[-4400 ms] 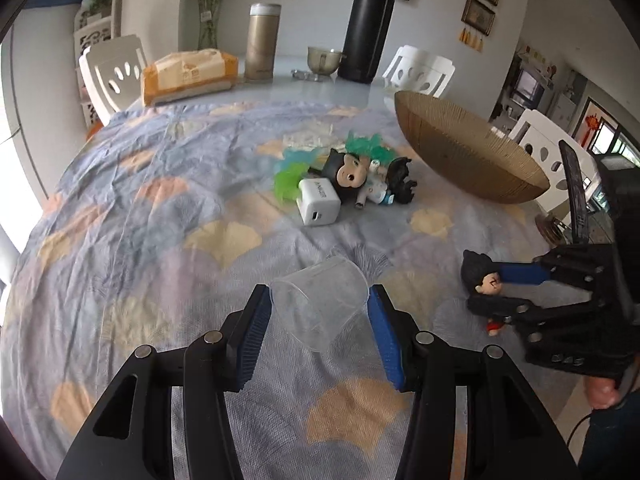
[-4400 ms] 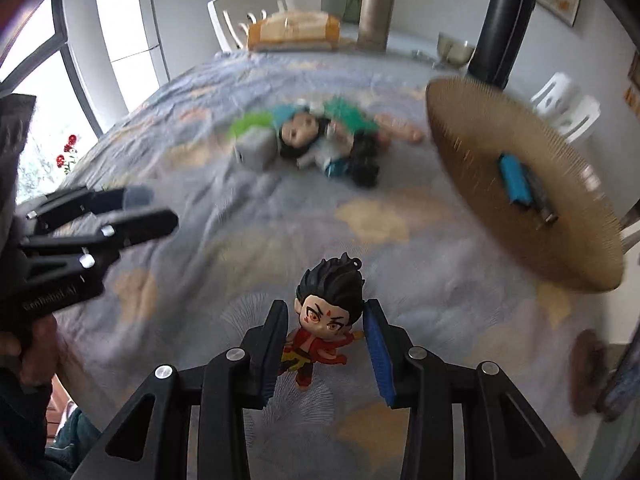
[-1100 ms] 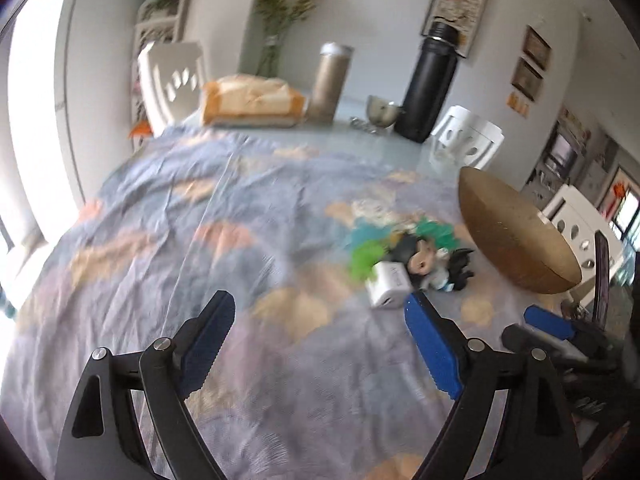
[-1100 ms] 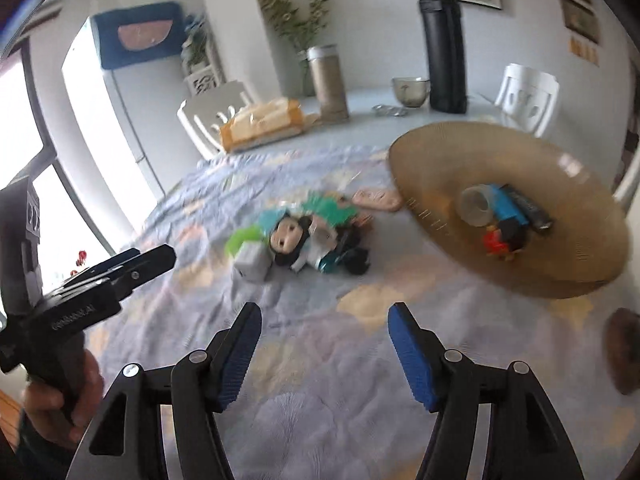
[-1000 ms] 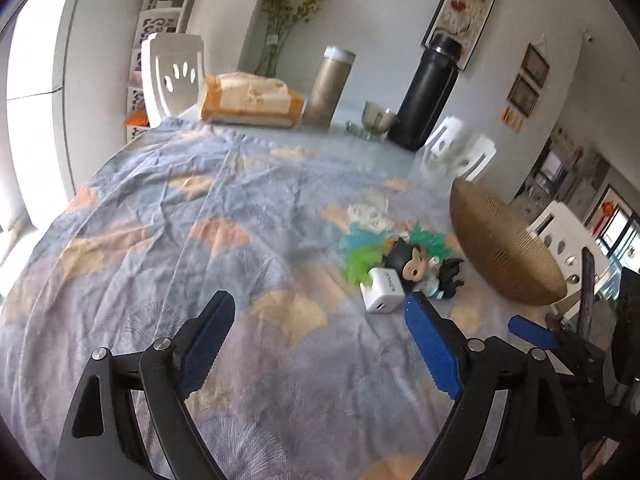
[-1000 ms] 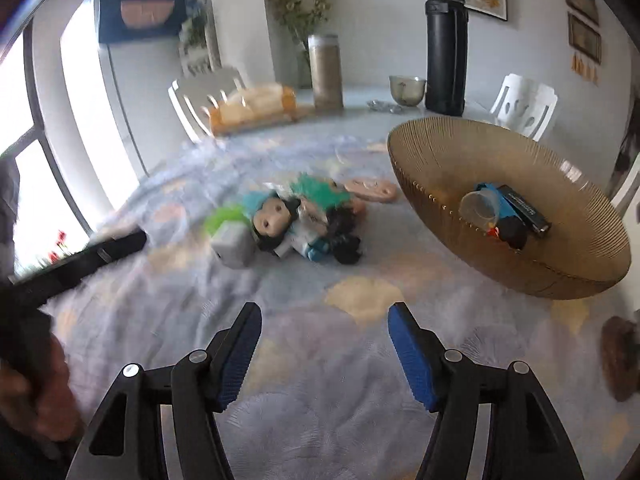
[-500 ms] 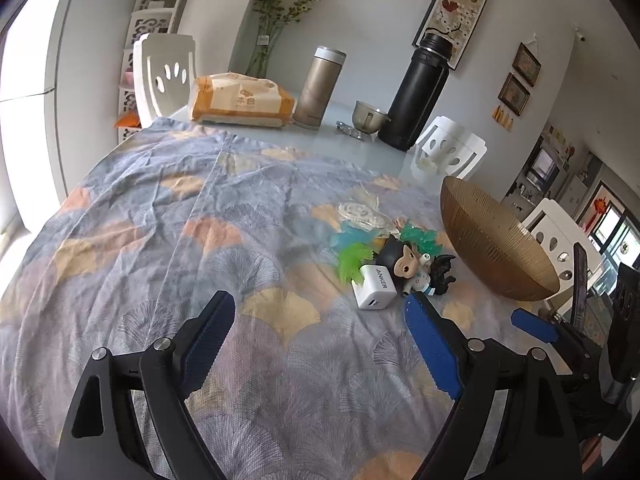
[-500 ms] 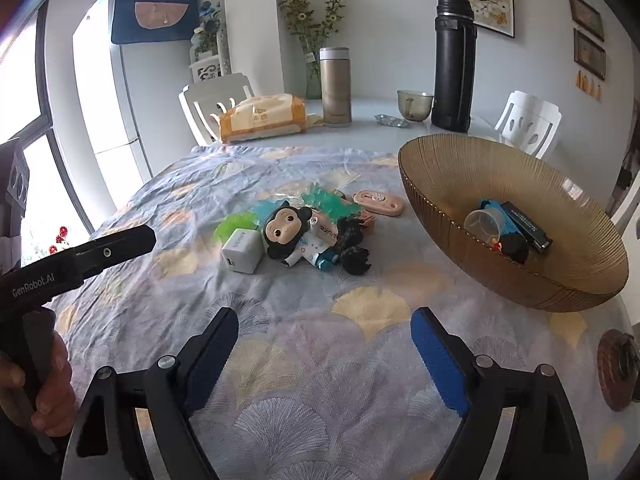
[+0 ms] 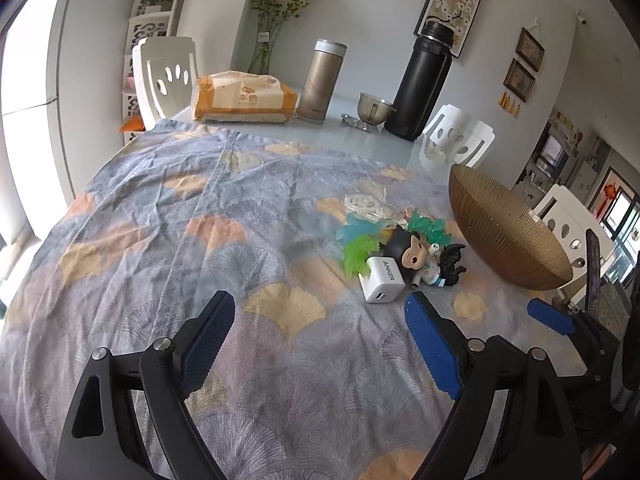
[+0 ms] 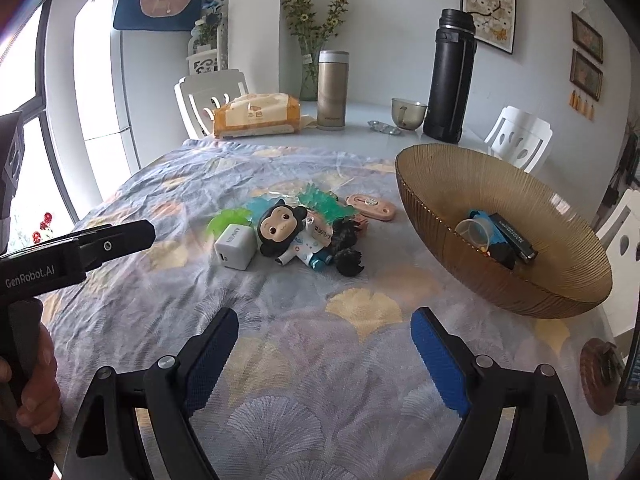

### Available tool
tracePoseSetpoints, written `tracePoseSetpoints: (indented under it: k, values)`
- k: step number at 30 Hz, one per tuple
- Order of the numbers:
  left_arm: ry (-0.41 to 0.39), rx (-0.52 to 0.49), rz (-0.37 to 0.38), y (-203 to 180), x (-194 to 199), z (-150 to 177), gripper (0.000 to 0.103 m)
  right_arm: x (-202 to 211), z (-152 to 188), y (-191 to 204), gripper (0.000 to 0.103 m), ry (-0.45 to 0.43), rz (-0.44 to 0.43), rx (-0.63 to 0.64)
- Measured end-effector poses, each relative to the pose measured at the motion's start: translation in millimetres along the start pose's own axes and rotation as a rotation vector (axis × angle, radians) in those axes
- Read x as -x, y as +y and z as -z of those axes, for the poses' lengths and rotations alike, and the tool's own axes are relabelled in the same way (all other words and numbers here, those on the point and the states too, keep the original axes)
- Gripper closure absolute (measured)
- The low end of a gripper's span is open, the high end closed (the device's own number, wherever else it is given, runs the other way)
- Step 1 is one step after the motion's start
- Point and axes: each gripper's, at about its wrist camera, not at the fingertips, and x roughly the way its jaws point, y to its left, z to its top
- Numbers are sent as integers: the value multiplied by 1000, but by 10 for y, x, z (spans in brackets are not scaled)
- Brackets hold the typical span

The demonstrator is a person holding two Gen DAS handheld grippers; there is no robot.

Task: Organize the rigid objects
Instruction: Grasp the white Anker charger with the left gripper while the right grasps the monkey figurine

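Figurine and clear cup [image 10: 476, 233] now lie in the bowl [image 10: 560, 280] right of both wide-open, empty grippers, left gripper [image 9: 316, 344] and right gripper [image 10: 324, 354], leaving the charger [image 10: 235, 246] and monkey doll [image 10: 286, 236] ahead.

Both the left claw [image 9: 320, 332] and the right claw [image 10: 324, 344] hover side by side, jaws spread wide, holding nothing.

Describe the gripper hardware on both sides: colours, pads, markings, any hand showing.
Both are black plastic linkage frames with silver pivot pins. The left gripper and right gripper carry blue ribbed pads on their fingers. In the right wrist view, the left unit's body is printed "GenRobot.AI" in white, and a bare hand grips its handle. No sleeve or cable is discernible.
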Motion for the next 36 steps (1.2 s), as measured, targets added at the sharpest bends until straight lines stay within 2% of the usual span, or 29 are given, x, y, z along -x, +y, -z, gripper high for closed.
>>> tracePoseSetpoints:
  k: [2,4,6,8,10,12,13,14,15,16,19,20,22,23,24,26,28,32,34,36]
  values:
    - [37,-11,-14,-18,-38,-13,17,10,-5,-39,16,6,-15,-15]
    - [130,-48,-40,-59,-79,-21,17,-6,-21,-111,16,75,-71,-53]
    - [194,-104,-43,-123,-69,-50,17,8,-57,-222,16,172,-211,-115]
    - [221,-130,-16,-187,-69,-125,17,30,-147,-309,16,222,-288,-156]
    - [230,-135,31,-248,-160,-220,17,-25,-262,-358,16,245,-277,-177]
    - [246,-157,42,-308,-326,-267,18,-131,-336,-367,16,258,-244,-184]
    - [263,-168,38,-338,-441,-277,22,-192,-356,-377,16,265,-228,-192]
    - [282,-173,31,-362,-540,-277,33,-256,-359,-398,17,276,-216,-210]
    - [303,-171,33,-377,-643,-268,38,-315,-346,-437,25,281,-213,-238]
    - [310,-165,40,-389,-695,-264,42,-353,-332,-458,39,286,-219,-254]
    - [304,-164,51,-449,-833,-246,42,-432,-287,-527,42,298,-245,-289]
    - [284,-179,39,-484,-835,-249,51,-447,-278,-529,42,299,-246,-285]
    - [284,-216,40,-533,-857,-234,61,-457,-273,-527,42,299,-252,-278]
    - [288,-245,34,-552,-844,-225,74,-454,-276,-525,42,295,-255,-273]
    - [294,-250,54,-537,-805,-213,74,-458,-283,-522,42,293,-252,-269]
    - [295,-205,129,-448,-688,-176,75,-478,-307,-507,42,292,-241,-257]
    - [287,-159,173,-336,-529,-118,75,-545,-337,-502,42,300,-253,-257]
    - [234,-150,146,-154,-232,4,76,-748,-374,-479,42,332,-273,-285]
    - [188,-143,125,-52,-144,55,76,-811,-420,-425,42,316,-265,-269]
    - [178,-112,145,24,-123,52,76,-883,-469,-372,42,311,-266,-265]
